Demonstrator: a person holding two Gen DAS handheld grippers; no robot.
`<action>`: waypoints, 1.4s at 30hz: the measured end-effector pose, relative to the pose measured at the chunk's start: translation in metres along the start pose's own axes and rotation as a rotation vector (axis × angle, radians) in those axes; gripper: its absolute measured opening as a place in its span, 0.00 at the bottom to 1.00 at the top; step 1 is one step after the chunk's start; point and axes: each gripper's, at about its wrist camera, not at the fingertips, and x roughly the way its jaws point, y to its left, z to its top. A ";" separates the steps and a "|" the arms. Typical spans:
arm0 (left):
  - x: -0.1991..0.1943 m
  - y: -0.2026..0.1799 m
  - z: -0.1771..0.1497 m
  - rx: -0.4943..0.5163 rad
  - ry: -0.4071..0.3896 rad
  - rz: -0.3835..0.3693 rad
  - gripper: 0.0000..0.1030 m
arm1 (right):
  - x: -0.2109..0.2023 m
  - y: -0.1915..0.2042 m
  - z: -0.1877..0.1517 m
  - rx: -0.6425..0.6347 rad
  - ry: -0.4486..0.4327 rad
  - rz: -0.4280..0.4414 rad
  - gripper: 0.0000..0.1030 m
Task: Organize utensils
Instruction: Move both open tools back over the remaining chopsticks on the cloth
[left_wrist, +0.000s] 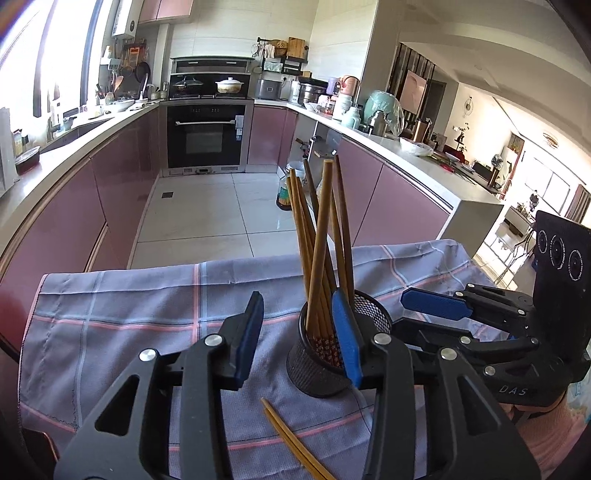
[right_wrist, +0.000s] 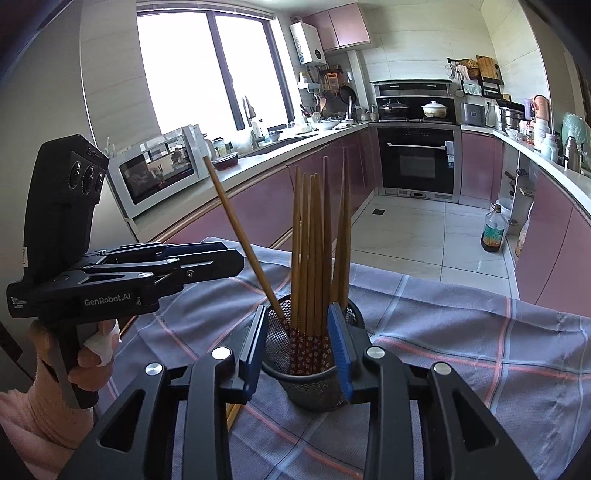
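Loose chopsticks (left_wrist: 291, 439) lie nearest the left wrist camera, a pair flat on the checked cloth (left_wrist: 122, 325) that covers the desk, close under the left hand-held gripper (left_wrist: 301, 334). Their long axis runs slantwise, from just beside the foot of the mesh holder (left_wrist: 314, 373) back toward the desk's near edge. From the right wrist view only their pale ends (right_wrist: 232, 413) show, tucked beneath the right hand-held gripper (right_wrist: 297, 349).

Both tools are released and carry nothing. The left one's jaws stand apart over bare cloth, with its right pad in front of the holder's rim; whether it touches I cannot tell. The right one's jaws straddle the holder's upper rim from the near side, and the pads do not appear to press on it.

Standing chopsticks (right_wrist: 314, 251) fill the holder (right_wrist: 314, 384), mostly upright, patterned ends down. One chopstick (right_wrist: 240, 236) leans far out to the left, toward the left tool.

As I judge it, the task is nearly done: only the flat pair is left. It lies closer to the left hand, below and slightly behind the fingertips, so that gripper would have to draw back, dip, and turn its jaws across the sticks' slant. Knocking the holder or the leaning stick is the risk.
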 end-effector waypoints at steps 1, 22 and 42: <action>-0.005 0.000 -0.004 0.004 -0.008 0.006 0.39 | -0.002 0.003 -0.002 -0.007 -0.001 0.012 0.32; -0.024 0.031 -0.116 -0.091 0.105 0.066 0.51 | 0.060 0.057 -0.091 -0.022 0.328 0.118 0.33; -0.010 0.031 -0.149 -0.111 0.162 0.085 0.51 | 0.064 0.059 -0.101 0.004 0.337 0.070 0.26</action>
